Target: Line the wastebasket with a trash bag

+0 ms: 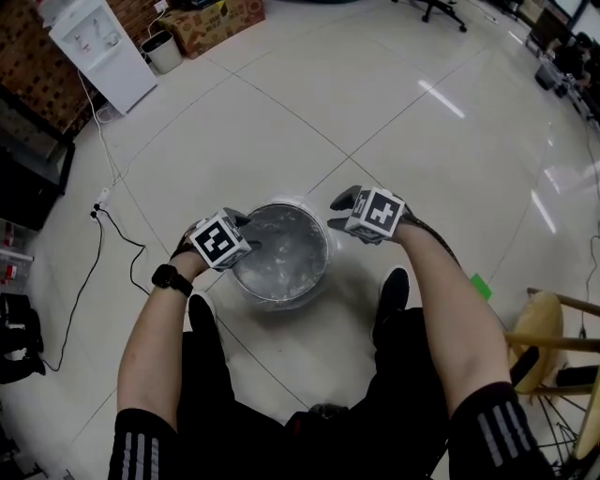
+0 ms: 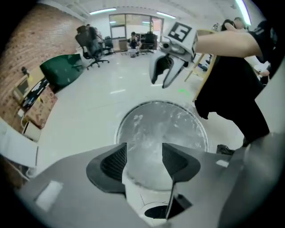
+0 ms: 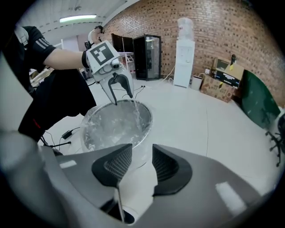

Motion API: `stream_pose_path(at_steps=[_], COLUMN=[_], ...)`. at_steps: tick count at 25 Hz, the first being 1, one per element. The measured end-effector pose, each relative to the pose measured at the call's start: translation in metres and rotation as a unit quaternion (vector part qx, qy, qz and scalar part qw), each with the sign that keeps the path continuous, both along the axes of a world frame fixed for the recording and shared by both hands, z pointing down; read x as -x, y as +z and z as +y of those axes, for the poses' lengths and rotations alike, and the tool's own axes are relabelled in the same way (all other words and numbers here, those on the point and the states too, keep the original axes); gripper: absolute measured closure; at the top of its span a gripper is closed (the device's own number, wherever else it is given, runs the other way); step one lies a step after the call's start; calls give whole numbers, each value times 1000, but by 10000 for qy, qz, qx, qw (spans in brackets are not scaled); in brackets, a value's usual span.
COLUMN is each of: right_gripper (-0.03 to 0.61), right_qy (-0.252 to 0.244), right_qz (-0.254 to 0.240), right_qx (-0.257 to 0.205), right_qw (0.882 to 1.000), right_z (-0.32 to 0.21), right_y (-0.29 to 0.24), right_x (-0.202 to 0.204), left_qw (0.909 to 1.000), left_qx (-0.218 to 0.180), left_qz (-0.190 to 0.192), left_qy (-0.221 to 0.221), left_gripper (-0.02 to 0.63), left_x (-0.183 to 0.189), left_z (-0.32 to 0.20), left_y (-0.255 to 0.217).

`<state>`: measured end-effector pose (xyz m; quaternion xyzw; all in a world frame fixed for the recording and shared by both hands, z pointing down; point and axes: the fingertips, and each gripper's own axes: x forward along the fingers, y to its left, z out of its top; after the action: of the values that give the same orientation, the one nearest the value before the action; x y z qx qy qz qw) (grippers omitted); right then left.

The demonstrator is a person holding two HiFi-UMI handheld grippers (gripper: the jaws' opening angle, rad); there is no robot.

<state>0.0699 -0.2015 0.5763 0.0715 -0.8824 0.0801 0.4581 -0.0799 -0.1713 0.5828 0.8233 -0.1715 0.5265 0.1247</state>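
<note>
On the glossy white tiled floor, between the person's shoes, the wastebasket stands upright with the clear trash bag inside it. The left gripper hovers over the wastebasket's left rim, jaws well apart and empty. The right gripper hangs by the right rim, jaws partly apart, gripping nothing. Beyond the wastebasket, a water dispenser and a cardboard box stand by a brick wall. A black cable trails left of it.
</note>
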Motion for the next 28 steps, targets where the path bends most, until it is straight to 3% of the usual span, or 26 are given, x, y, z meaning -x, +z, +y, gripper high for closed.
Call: stream_pose_path(at_steps=[3, 5, 7, 10, 13, 17, 21, 28], right_gripper=[428, 433, 439, 463, 466, 522, 549, 561], right_qy=[186, 304, 507, 849, 970, 1218, 1368, 1438], right_qz=[-11, -18, -78, -21, -135, -339, -143, 144], right_qx=[-164, -272, -235, 2, 508, 969, 1206, 1636], right_qw=[9997, 9992, 9984, 9964, 9939, 9872, 9831, 9759], right_z=[-11, -18, -24, -30, -23, -23, -20, -9], right_y=[3, 7, 13, 27, 39, 45, 61, 87], right_x=[10, 14, 16, 14, 20, 24, 19, 11], left_qw=[9980, 9947, 9903, 9865, 9847, 9826, 9793, 9809], left_qx=[-52, -283, -403, -146, 136, 196, 355, 531], left_qz=[82, -30, -103, 0, 63, 114, 186, 78], left_qy=[-632, -993, -1323, -1632, -1739, -1842, -1986, -1871], left_gripper=[370, 416, 423, 421, 416, 431, 447, 459], left_x=[48, 76, 95, 106, 106, 102, 102, 99], left_z=[-15, -25, -32, -28, -20, -22, -19, -15], left_y=[-6, 1, 12, 33, 50, 58, 67, 78])
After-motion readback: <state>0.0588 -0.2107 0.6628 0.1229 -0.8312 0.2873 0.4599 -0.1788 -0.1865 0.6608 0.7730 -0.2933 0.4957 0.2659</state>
